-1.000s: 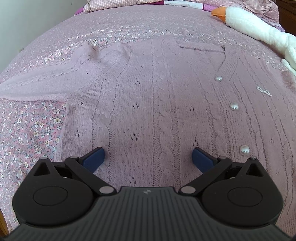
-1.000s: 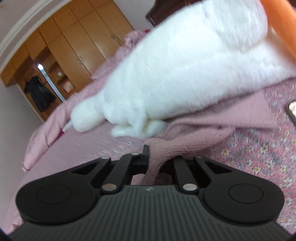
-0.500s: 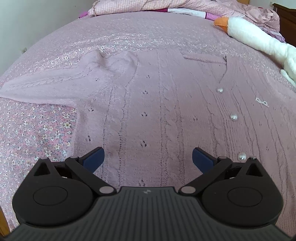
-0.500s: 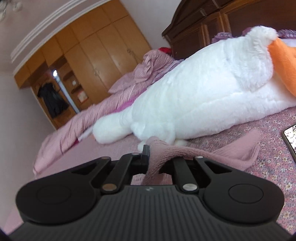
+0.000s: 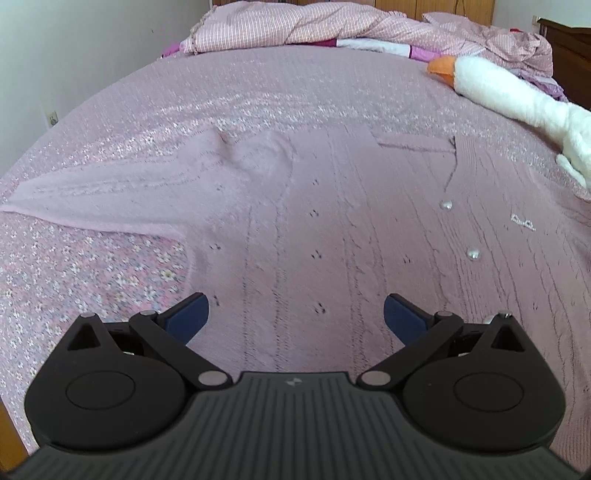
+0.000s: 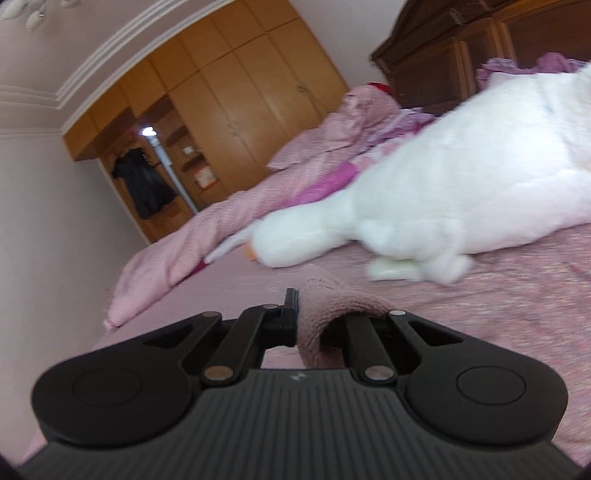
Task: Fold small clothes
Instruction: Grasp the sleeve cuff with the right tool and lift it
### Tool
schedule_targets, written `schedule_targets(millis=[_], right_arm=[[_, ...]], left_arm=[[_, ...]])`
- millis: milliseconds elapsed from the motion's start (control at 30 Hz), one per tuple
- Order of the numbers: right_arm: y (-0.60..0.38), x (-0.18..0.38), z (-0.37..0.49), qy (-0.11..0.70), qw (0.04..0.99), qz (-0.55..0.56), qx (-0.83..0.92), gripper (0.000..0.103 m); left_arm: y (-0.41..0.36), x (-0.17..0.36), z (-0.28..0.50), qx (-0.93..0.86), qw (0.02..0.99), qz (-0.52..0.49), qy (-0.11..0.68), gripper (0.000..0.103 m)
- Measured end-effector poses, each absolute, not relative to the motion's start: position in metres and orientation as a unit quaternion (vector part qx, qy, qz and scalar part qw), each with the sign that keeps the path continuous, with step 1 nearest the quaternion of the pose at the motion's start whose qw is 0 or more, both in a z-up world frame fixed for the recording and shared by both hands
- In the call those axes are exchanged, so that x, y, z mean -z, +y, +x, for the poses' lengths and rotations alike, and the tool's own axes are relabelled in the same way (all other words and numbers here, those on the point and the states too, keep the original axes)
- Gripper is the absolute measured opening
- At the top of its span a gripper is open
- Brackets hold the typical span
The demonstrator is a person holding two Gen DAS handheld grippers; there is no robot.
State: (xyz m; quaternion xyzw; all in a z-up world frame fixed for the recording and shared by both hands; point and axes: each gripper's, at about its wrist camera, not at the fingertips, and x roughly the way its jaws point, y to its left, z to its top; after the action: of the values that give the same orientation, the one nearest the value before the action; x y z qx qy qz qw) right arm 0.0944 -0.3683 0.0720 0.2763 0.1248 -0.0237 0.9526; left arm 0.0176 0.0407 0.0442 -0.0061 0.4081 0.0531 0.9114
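1. The right gripper (image 6: 297, 317) has its fingers clenched on a bunched fold of the pink knitted cardigan (image 5: 332, 229), the knit draped over the right-hand finger and pinched against the left one. This looks like the sleeve on that side, though the right wrist view does not show enough to be sure.
2. The left gripper (image 5: 295, 317) hovers over the lower body of the cardigan with its fingers (image 5: 188, 314) released and spread wide, holding nothing.
3. The cardigan lies flat on the bed (image 5: 258, 92), front up, its long axis running away from the left fingers toward the neckline. Pearl buttons (image 5: 472, 254) run up its right-hand part.
4. The free sleeve (image 5: 129, 199) stretches out to the left, so the left gripper is the nearer one for it. I judge the next fold brings the held part in across the body.
5. A white plush goose (image 6: 461, 192) lies just beside the cardigan's right edge and could snag the carried knit. Crumpled bedding (image 5: 332, 26) sits well apart at the head of the bed.
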Motion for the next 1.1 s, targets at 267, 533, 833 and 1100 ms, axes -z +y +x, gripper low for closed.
schedule_targets(millis=[267, 533, 833, 1100], right_arm=[[-0.293, -0.085, 0.116, 0.125, 0.952, 0.279, -0.031, 0.009], [-0.216, -0.067, 0.132, 0.156, 0.947, 0.265, -0.089, 0.009], [-0.157, -0.01, 0.139, 0.249, 0.934, 0.231, -0.115, 0.011], [-0.14, 0.014, 0.127, 0.298, 0.917, 0.232, -0.127, 0.028]], left_arm=[[0.061, -0.049, 0.01, -0.062, 0.916, -0.016, 0.396, 0.103], [0.091, -0.05, 0.003, -0.081, 0.919, -0.034, 0.384, 0.103], [0.112, -0.04, 0.001, -0.095, 0.914, -0.054, 0.39, 0.103], [0.108, -0.034, 0.004, -0.085, 0.912, -0.053, 0.398, 0.103]])
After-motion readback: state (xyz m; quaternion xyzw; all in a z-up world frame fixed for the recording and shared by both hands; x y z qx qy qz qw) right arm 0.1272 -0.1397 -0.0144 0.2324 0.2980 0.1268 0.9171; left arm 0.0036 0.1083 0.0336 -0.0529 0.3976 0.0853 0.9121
